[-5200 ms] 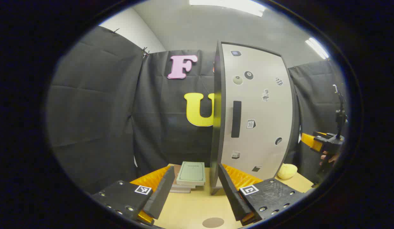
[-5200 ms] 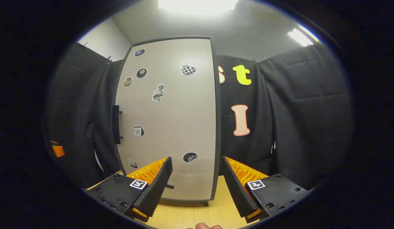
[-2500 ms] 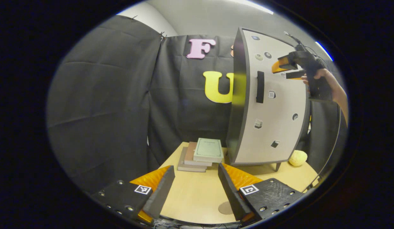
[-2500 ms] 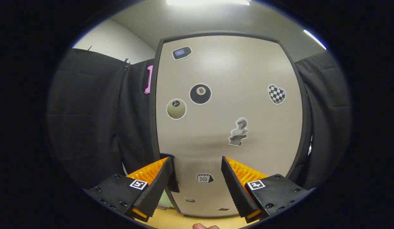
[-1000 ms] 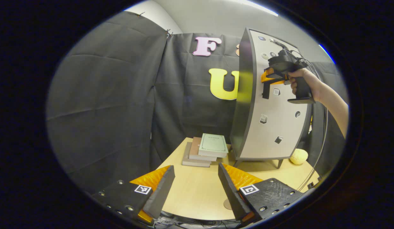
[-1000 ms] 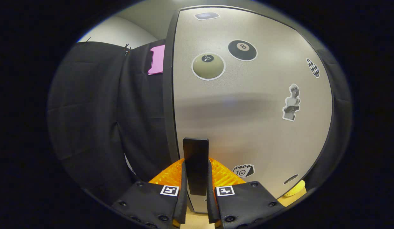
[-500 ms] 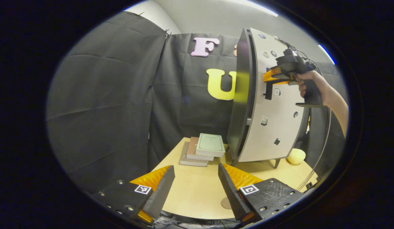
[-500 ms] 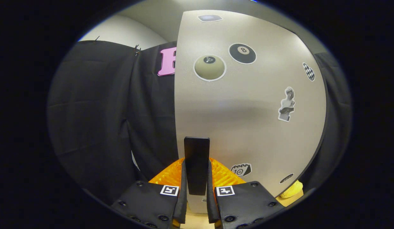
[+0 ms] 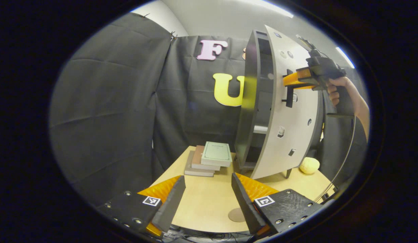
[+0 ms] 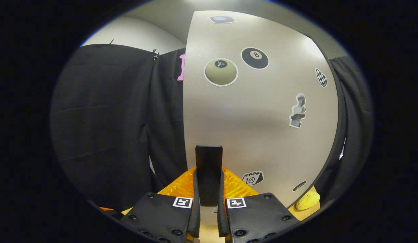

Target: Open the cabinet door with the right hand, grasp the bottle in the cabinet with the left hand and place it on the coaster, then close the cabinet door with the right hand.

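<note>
The tall dark cabinet (image 9: pixel 249 101) stands at the back of the table, its grey stickered door (image 9: pixel 290 135) swung partly out. My right gripper (image 10: pixel 208 189) is shut on the black door handle (image 10: pixel 208 172); from the left gripper view it shows as the right gripper (image 9: pixel 291 80) held by a hand at the handle (image 9: pixel 289 88). A white shelf (image 9: pixel 260 129) shows inside; no bottle can be made out in the opening. My left gripper (image 9: pixel 207 192) hangs open over the table's near edge. The round brown coaster (image 9: pixel 236 215) lies just beside its right finger.
A stack of books (image 9: pixel 209 158) lies left of the cabinet on the wooden table (image 9: pixel 202 202). A yellow round object (image 9: pixel 309 165) sits right of the cabinet's leg, also the yellow object (image 10: pixel 307 200). A cable hangs from the right gripper down past the table's right edge.
The door has swung further out with my right gripper shut on its handle, baring the cabinet's inside and a shelf. My left gripper has stayed open over the near table edge.
</note>
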### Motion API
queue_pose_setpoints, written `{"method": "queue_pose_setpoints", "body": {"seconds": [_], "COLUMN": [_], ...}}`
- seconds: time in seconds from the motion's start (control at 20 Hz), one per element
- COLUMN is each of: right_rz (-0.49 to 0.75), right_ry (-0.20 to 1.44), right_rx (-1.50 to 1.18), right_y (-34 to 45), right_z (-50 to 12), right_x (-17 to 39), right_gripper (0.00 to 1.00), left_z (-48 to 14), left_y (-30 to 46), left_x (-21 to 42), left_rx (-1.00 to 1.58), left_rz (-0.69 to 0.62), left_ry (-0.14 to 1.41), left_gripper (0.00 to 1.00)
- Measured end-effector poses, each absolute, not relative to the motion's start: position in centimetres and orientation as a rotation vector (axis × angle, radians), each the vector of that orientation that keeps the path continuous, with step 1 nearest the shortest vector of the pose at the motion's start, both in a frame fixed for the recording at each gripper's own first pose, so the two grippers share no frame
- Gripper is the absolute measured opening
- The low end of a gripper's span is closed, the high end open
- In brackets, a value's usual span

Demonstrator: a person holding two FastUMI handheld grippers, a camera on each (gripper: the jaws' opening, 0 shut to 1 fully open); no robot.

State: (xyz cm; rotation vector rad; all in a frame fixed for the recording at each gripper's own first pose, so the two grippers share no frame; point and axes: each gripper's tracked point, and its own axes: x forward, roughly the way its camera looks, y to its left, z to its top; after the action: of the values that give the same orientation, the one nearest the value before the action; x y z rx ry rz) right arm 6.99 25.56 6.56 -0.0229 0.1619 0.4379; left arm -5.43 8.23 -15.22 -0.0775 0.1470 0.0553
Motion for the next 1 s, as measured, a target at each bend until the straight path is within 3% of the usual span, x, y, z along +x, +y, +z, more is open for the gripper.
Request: {"method": "queue_pose_setpoints", "body": {"seconds": [0.4,1.0], "right_rz": [0.519,0.526], "right_ry": [0.161,0.155], "right_rx": [0.000,0.080], "right_y": [24.5,23.6], "right_z": [6.6,6.7], "right_x": [4.9,5.0], "right_gripper": [0.23,0.23], "left_z": [-14.9,-13.1], "left_y": [6.8,1.1], "left_x": [-5.4,-3.8], "left_rx": [-0.054,-0.038], "left_rz": [0.041,-0.062], "left_ry": [0.143,0.132], "left_gripper": [0.82,0.82]}}
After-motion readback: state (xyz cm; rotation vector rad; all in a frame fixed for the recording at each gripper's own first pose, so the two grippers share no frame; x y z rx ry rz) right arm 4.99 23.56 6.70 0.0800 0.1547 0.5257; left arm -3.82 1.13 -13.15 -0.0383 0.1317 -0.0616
